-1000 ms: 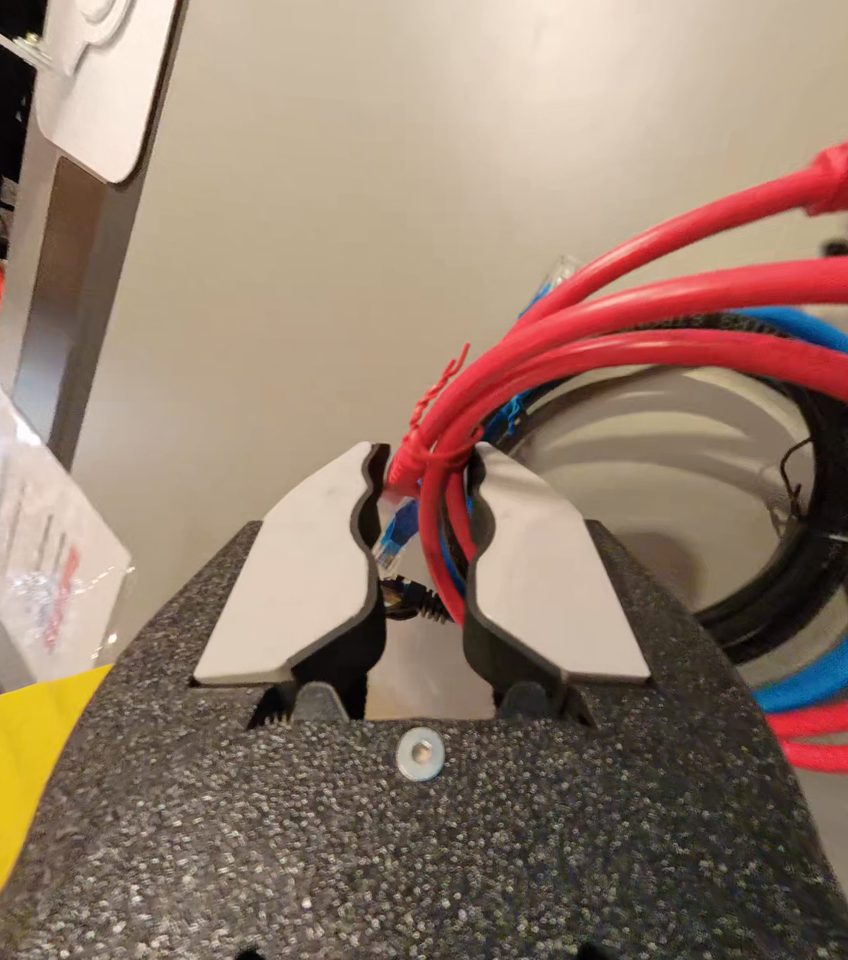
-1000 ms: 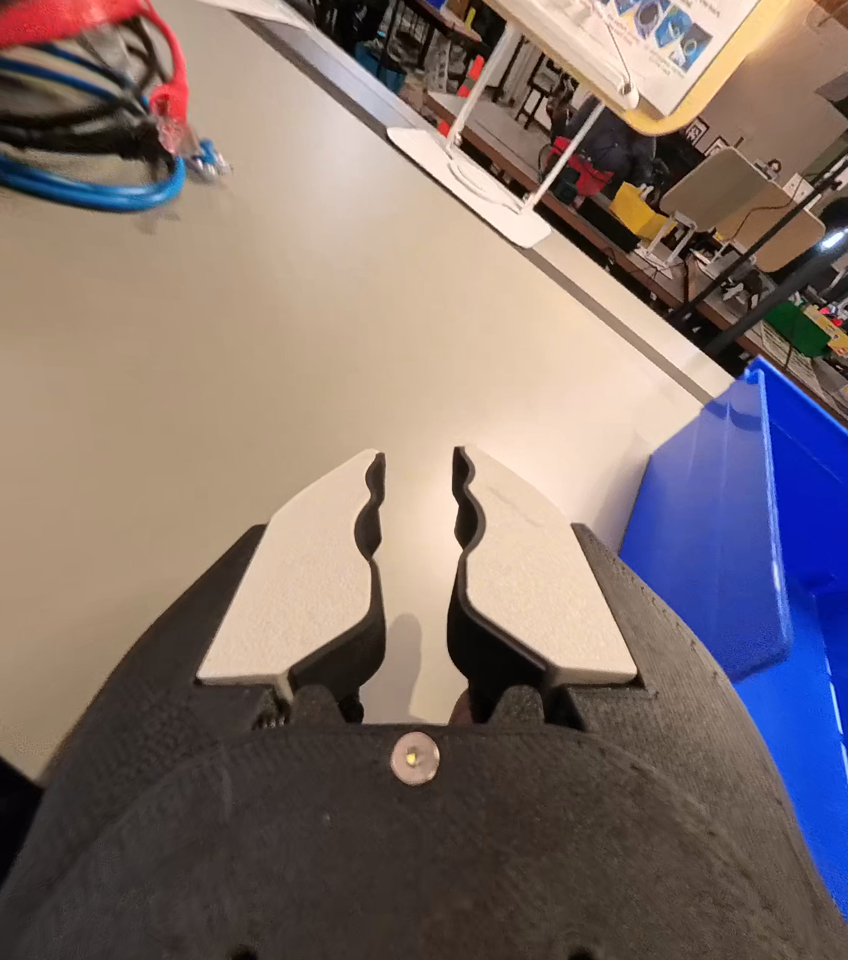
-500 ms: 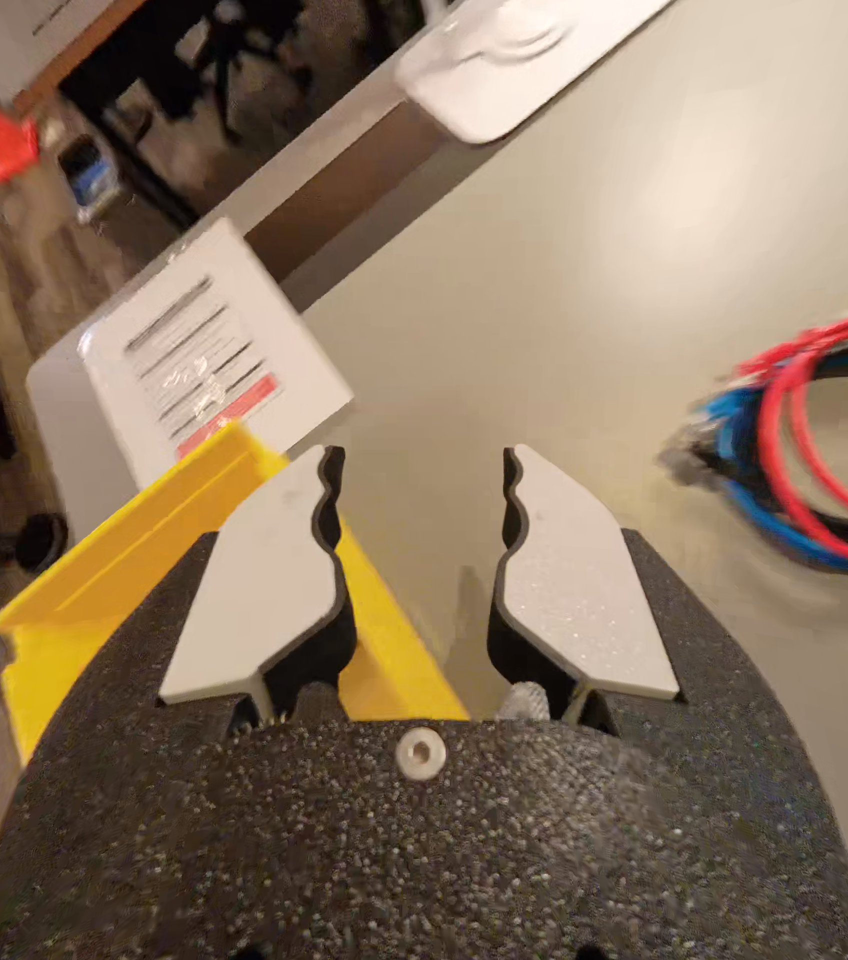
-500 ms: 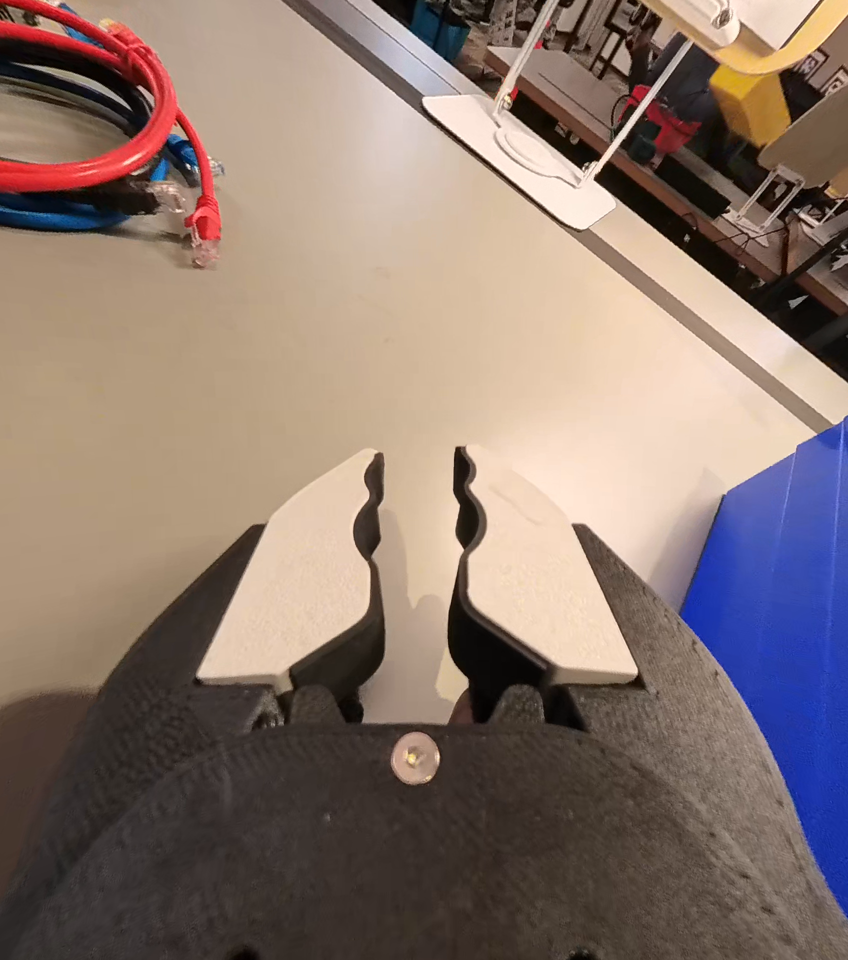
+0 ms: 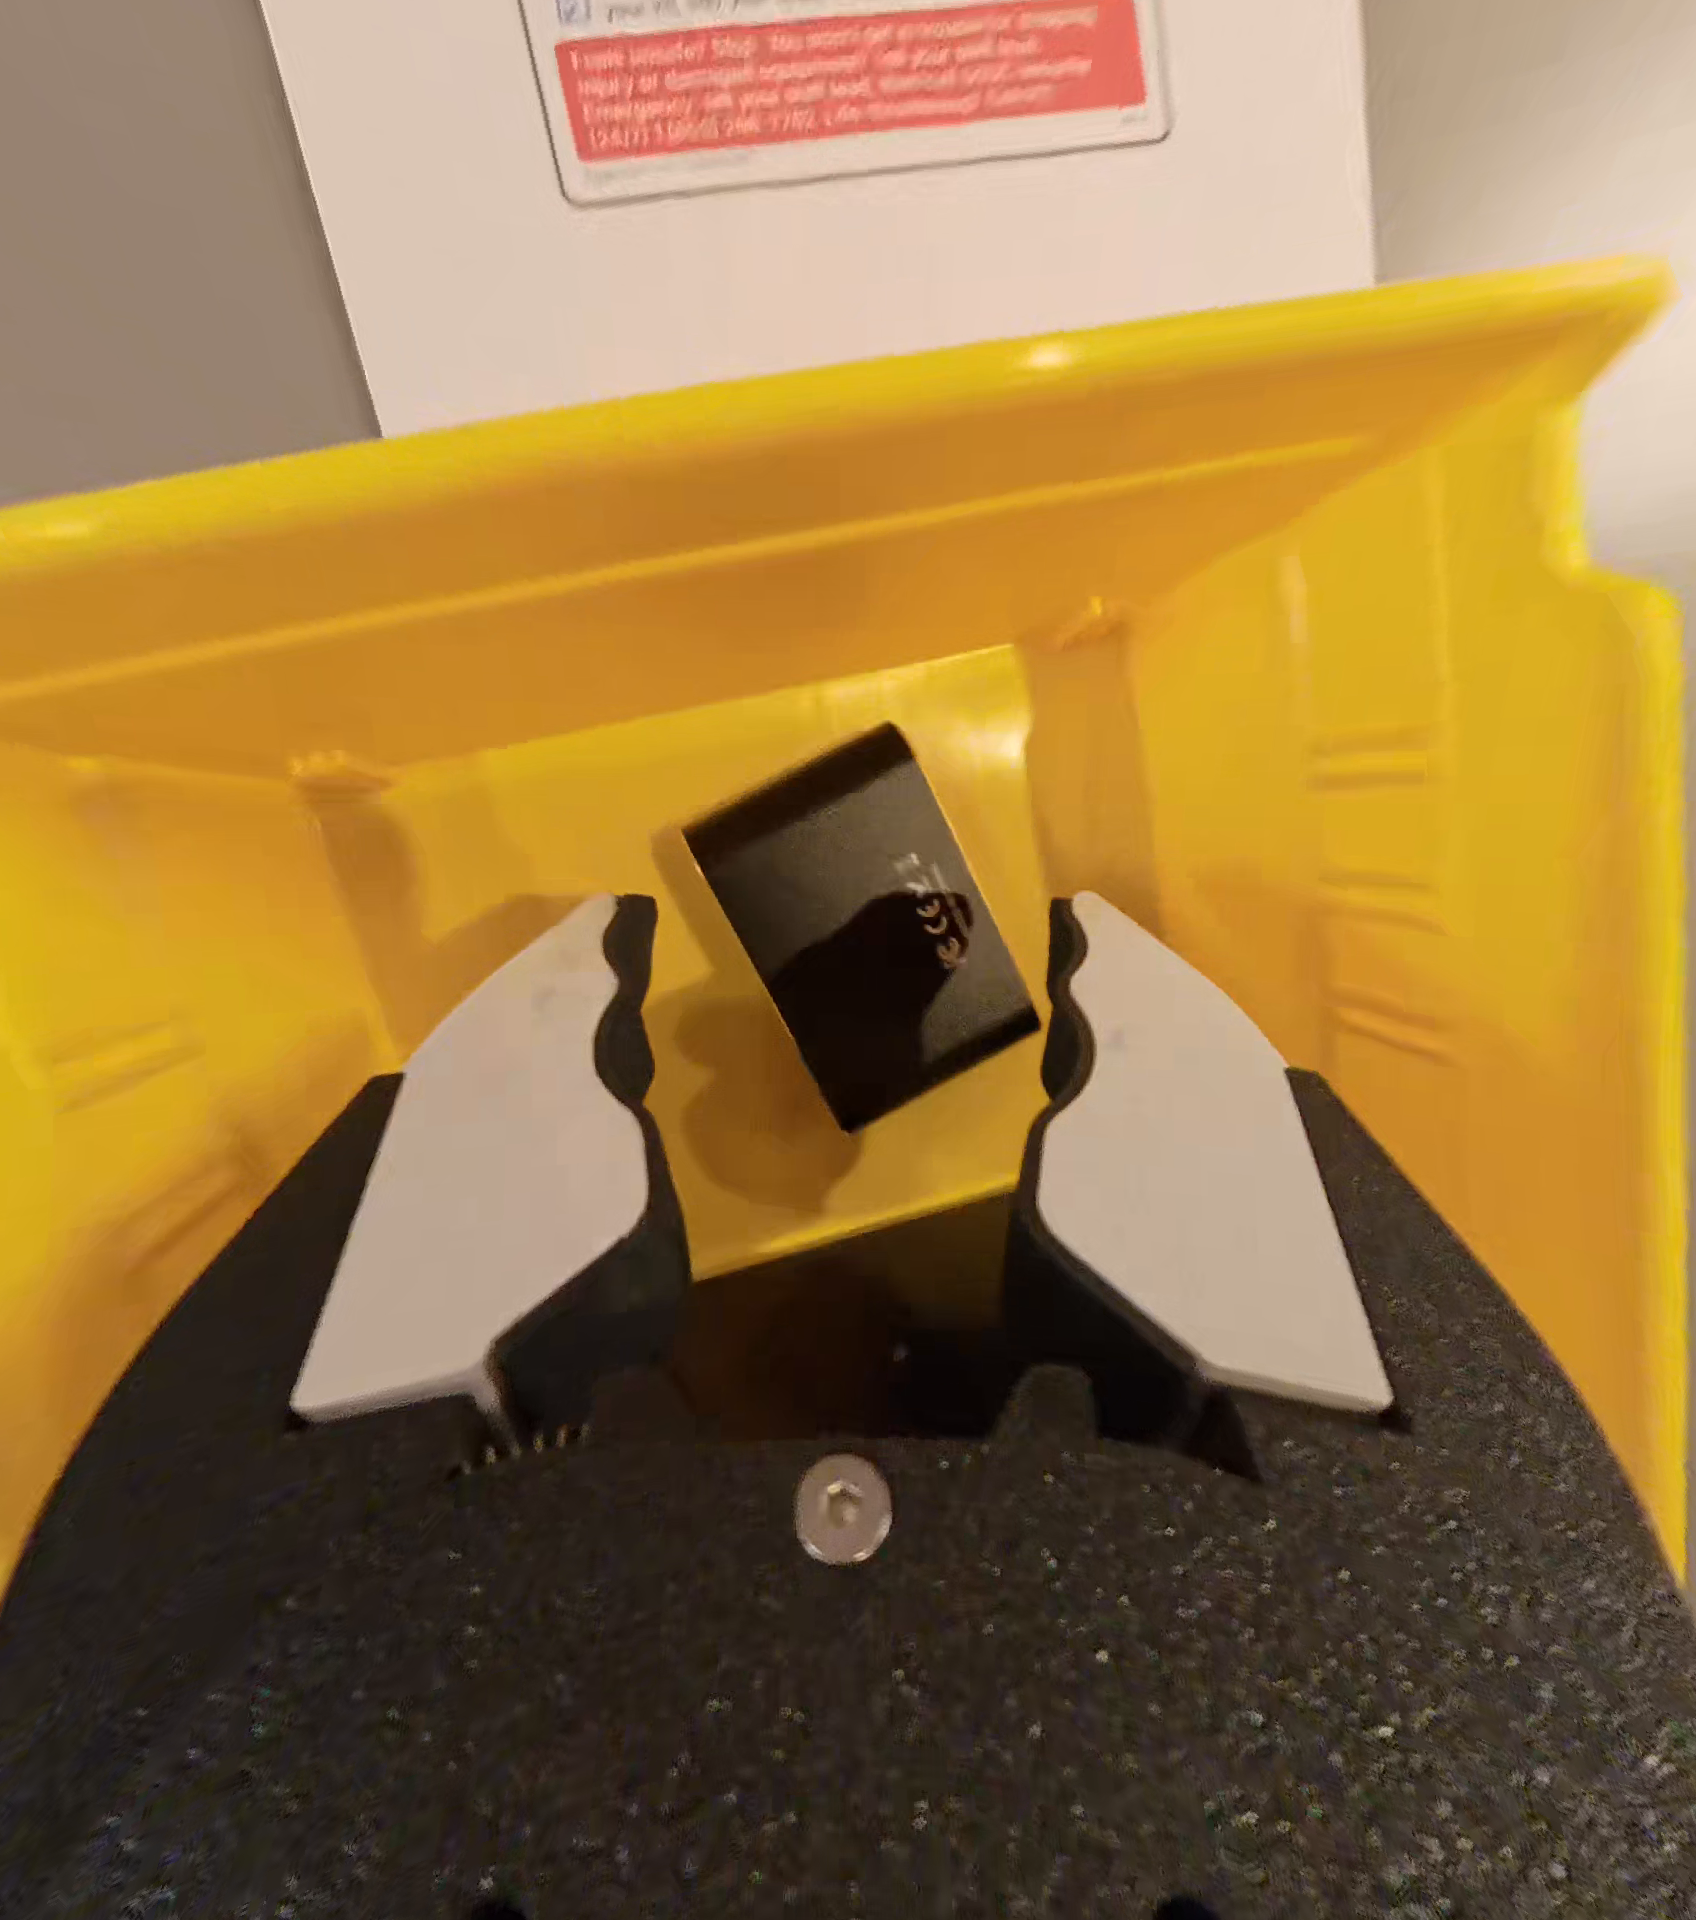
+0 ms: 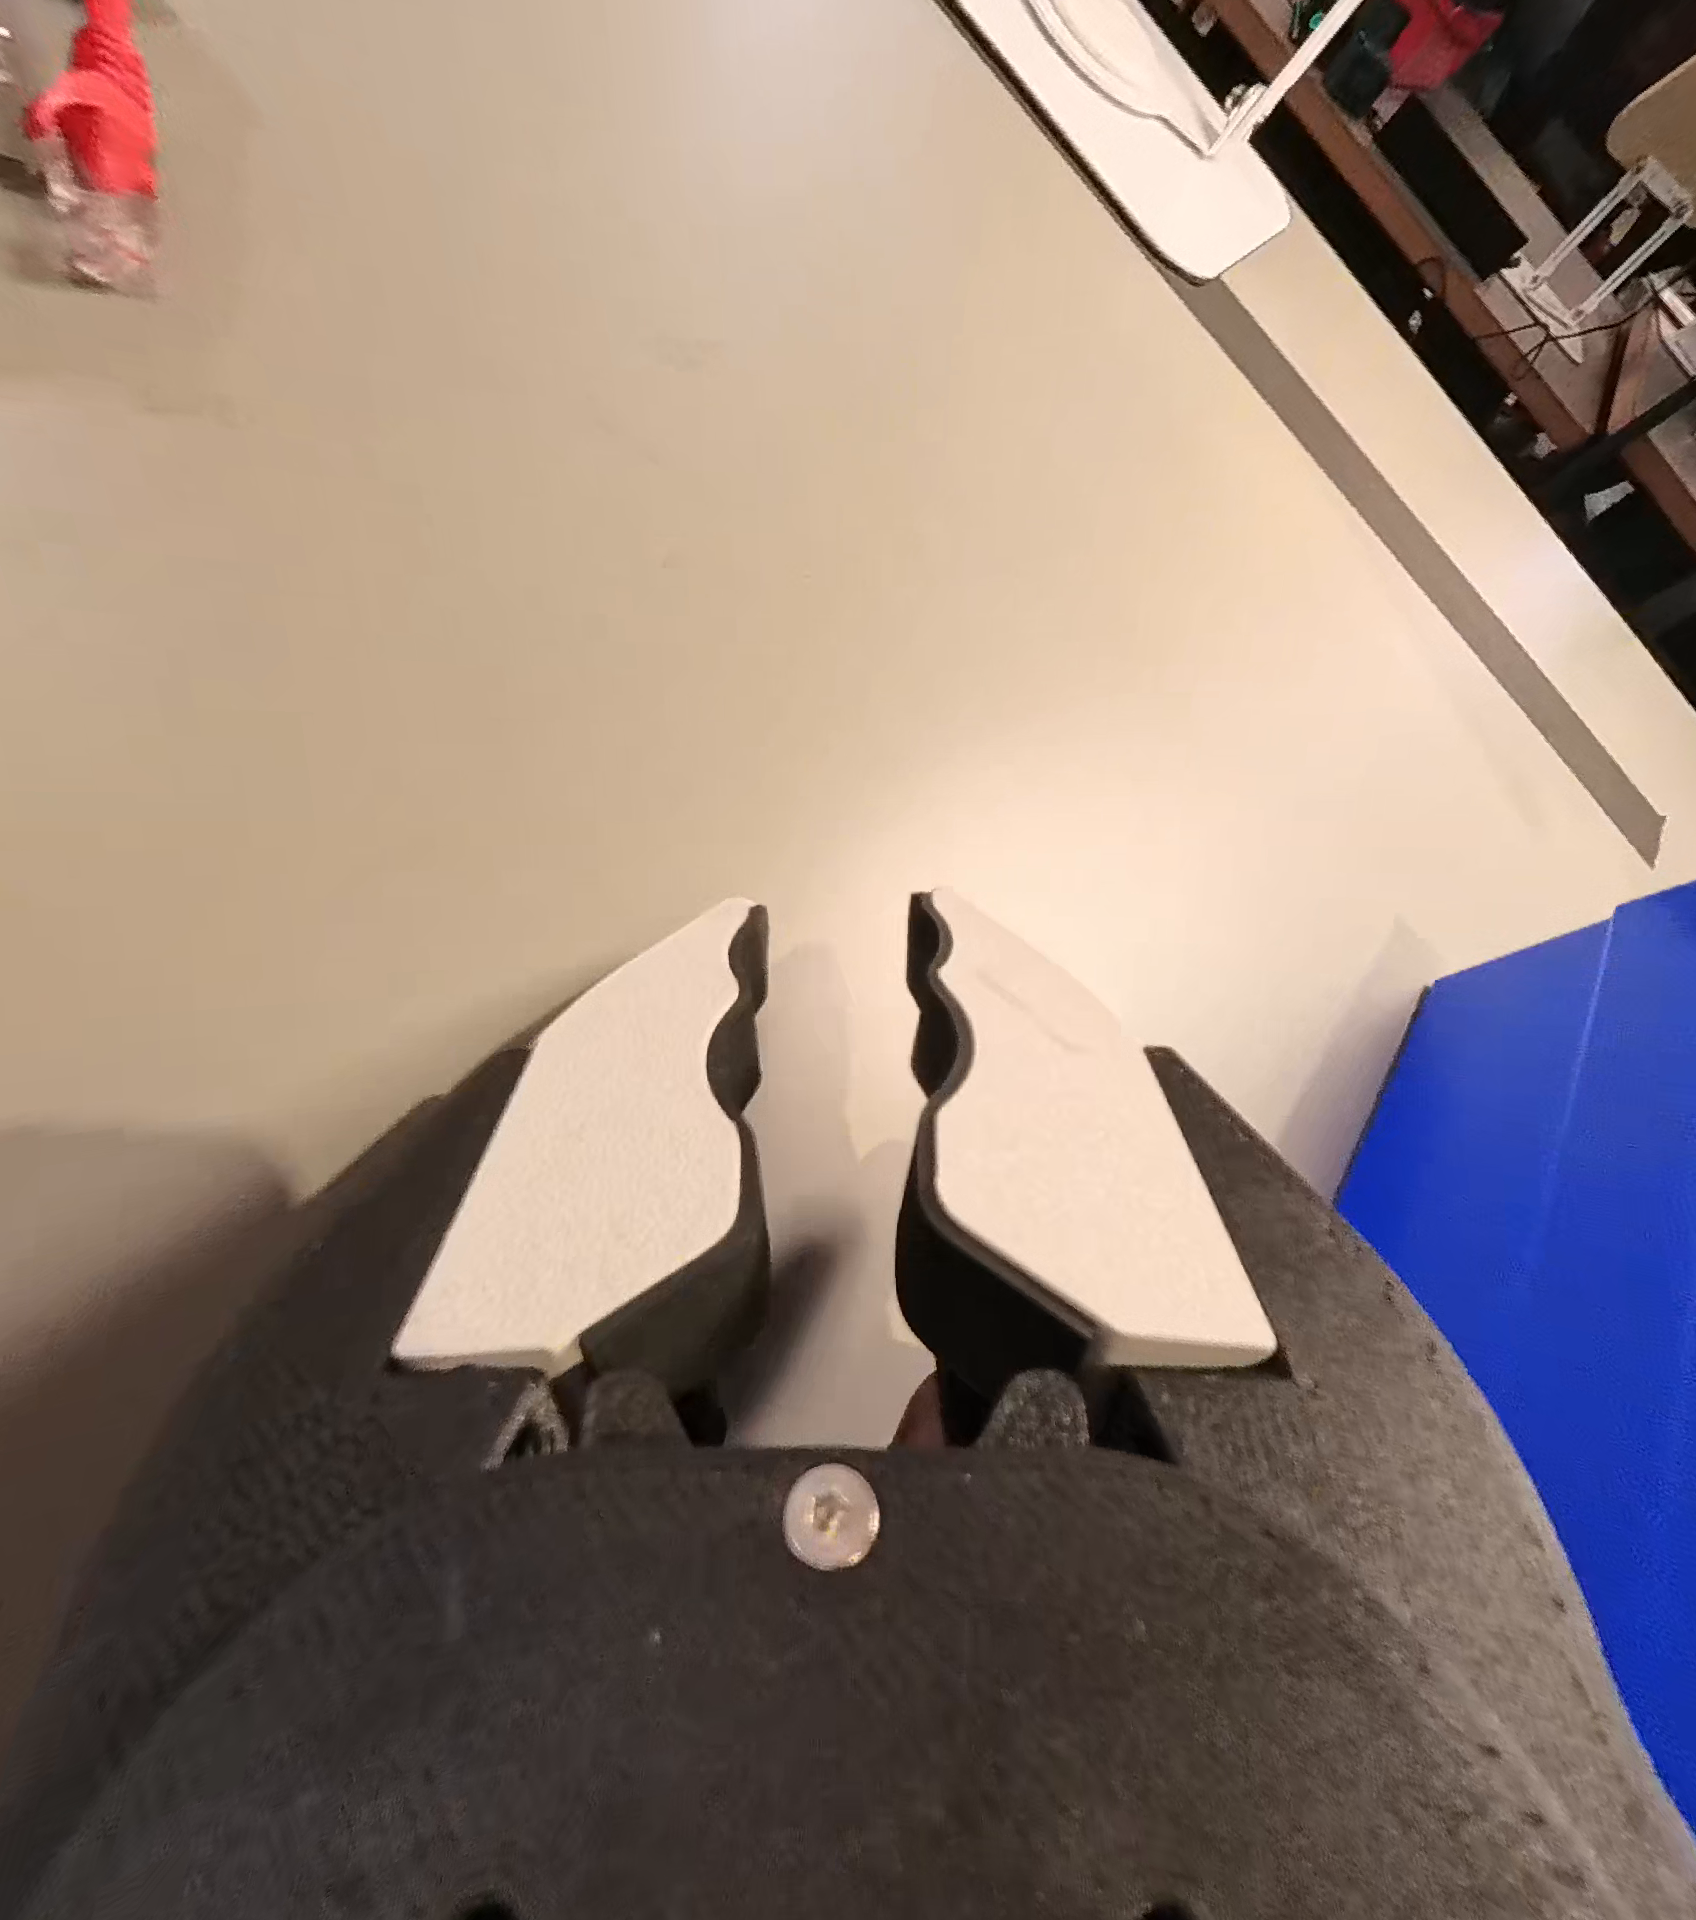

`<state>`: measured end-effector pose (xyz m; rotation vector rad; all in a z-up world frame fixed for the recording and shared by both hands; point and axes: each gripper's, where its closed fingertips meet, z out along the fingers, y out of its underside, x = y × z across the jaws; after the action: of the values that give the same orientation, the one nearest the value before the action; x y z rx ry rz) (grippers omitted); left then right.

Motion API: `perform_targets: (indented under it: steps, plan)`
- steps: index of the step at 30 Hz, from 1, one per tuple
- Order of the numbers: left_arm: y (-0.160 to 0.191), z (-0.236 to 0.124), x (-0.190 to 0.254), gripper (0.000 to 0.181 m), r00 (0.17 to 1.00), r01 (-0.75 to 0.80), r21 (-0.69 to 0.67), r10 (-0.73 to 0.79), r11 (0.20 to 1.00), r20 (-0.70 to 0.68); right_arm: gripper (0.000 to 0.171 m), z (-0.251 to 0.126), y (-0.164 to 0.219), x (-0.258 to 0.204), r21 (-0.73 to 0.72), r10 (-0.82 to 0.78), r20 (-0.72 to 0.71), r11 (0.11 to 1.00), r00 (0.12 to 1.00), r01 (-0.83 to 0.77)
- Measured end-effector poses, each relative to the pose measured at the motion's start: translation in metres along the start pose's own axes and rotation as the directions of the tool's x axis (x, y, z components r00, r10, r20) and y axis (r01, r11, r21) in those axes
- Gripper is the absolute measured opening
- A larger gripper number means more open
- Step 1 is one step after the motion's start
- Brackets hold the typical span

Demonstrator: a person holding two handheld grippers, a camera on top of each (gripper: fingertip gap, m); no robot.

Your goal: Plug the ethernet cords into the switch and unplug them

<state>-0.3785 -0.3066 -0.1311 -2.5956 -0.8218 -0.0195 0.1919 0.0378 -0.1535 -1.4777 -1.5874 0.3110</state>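
While motion blur smears the far left corner of the right wrist view, only a red cord end (image 6: 96,135) with its clear plug shows there, the rest cut off by the frame. Over the bare beige worktop (image 6: 615,520) the right gripper (image 6: 839,925) hovers, jaws slightly parted, grasping nothing. Inside a glossy yellow bin (image 5: 823,499) the left gripper (image 5: 849,914) has its jaws spread wide, released, with a smooth black box-shaped switch (image 5: 854,925) lying askew between them; its ports are hidden. A blue bin (image 6: 1602,1195) sits right.

Beige tabletop (image 6: 511,623), cluttered dim workshop benches (image 6: 1550,260) beyond its far edge
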Motion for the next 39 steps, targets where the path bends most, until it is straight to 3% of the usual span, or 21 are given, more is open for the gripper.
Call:
perform_targets:
  steps: [1, 7, 12, 14, 15, 20, 24, 27, 30, 33, 36, 39]
  plan:
    - [0.001, 0.005, -0.003, 0.076, 1.0, 0.009, -0.027, -0.008, 1.0, 0.006, 0.026, 0.003, 0.0, 0.003, -0.006, 0.0, -0.008, 1.0, 1.0, 0.0]
    - [0.009, 0.022, 0.006, 0.09, 0.998, -0.031, -0.195, 0.04, 0.98, 0.041, 0.026, 0.007, 0.0, 0.007, -0.012, -0.043, -0.047, 0.999, 0.998, 0.043]
    - [0.027, 0.035, 0.009, 0.091, 0.987, -0.039, -0.357, 0.091, 0.933, 0.129, 0.025, 0.006, 0.0, 0.007, -0.003, -0.107, -0.085, 0.994, 0.991, 0.107]
    - [0.03, 0.036, 0.005, 0.08, 0.985, 0.003, -0.378, 0.063, 0.926, 0.163, 0.024, 0.004, 0.001, 0.008, 0.001, -0.131, -0.107, 0.991, 0.986, 0.132]
    - [0.029, 0.035, 0.004, 0.071, 0.985, 0.019, -0.365, 0.045, 0.931, 0.167, 0.024, 0.003, 0.001, 0.009, 0.001, -0.142, -0.119, 0.99, 0.983, 0.144]
    - [0.023, 0.03, 0.0, 0.067, 0.974, 0.019, -0.301, 0.05, 0.954, 0.219, 0.024, -0.004, 0.002, 0.008, 0.015, -0.194, -0.159, 0.98, 0.968, 0.198]
    - [-0.007, 0.001, 0.005, 0.066, 0.956, -0.038, -0.079, 0.059, 0.996, 0.289, 0.024, -0.007, 0.0, 0.007, 0.037, -0.196, -0.165, 0.978, 0.966, 0.205]
    - [-0.036, -0.047, 0.017, 0.066, 0.91, -0.15, 0.116, 0.092, 0.982, 0.405, 0.024, -0.009, -0.002, 0.009, 0.051, -0.178, -0.177, 0.981, 0.968, 0.19]
    - [-0.055, -0.101, 0.062, 0.065, 0.874, -0.301, 0.299, 0.136, 0.905, 0.467, 0.024, -0.013, -0.008, 0.008, 0.087, -0.144, -0.182, 0.983, 0.973, 0.161]
    - [-0.05, -0.131, 0.148, 0.065, 0.852, -0.463, 0.427, 0.257, 0.777, 0.456, 0.023, -0.02, -0.02, 0.002, 0.151, -0.113, -0.177, 0.978, 0.978, 0.14]
    - [-0.016, -0.129, 0.266, 0.065, 0.856, -0.515, 0.541, 0.431, 0.664, 0.286, 0.022, -0.029, -0.036, -0.013, 0.233, -0.088, -0.153, 0.965, 0.984, 0.122]
    - [0.041, -0.105, 0.378, 0.065, 0.787, -0.537, 0.577, 0.611, 0.616, 0.08, 0.021, -0.04, -0.049, -0.027, 0.31, -0.077, -0.141, 0.944, 0.987, 0.118]
